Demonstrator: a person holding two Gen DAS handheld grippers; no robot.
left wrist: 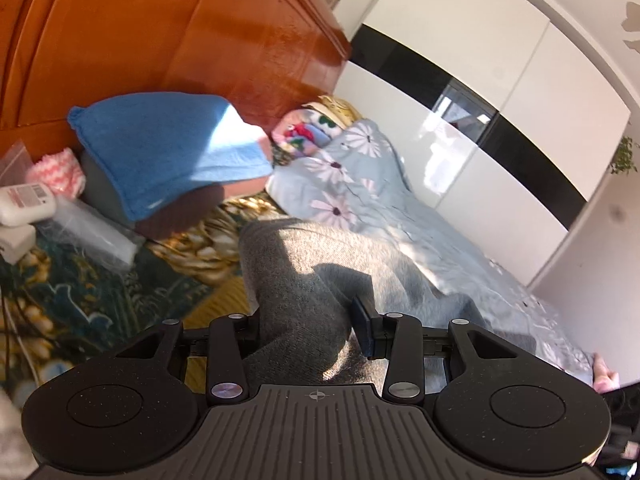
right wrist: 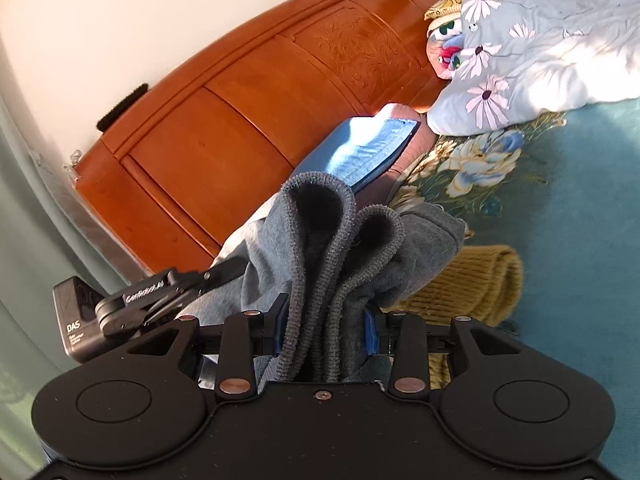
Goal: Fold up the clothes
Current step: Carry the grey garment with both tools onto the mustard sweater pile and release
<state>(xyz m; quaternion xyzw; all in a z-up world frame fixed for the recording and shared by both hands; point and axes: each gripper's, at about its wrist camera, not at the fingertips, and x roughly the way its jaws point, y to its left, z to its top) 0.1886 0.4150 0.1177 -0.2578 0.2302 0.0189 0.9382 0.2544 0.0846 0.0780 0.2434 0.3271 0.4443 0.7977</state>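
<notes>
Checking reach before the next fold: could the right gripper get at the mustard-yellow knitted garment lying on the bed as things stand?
Probably not yet: the right gripper is shut on the grey ribbed-cuff sweatshirt, though the mustard-yellow knitted garment lies uncovered just beside it.

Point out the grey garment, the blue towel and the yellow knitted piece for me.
grey garment (right wrist: 340, 216): right wrist view, on its ribbed cuff edge.
blue towel (left wrist: 160, 152): left wrist view, middle of its draped face.
yellow knitted piece (right wrist: 468, 280): right wrist view, on its rolled side.

Bedroom background clutter.
Wooden headboard (right wrist: 248, 120), blue towel (left wrist: 168, 152) over pillow, floral duvet (left wrist: 360, 196), white bottle (left wrist: 24, 204), mustard knit (right wrist: 468, 280).
</notes>
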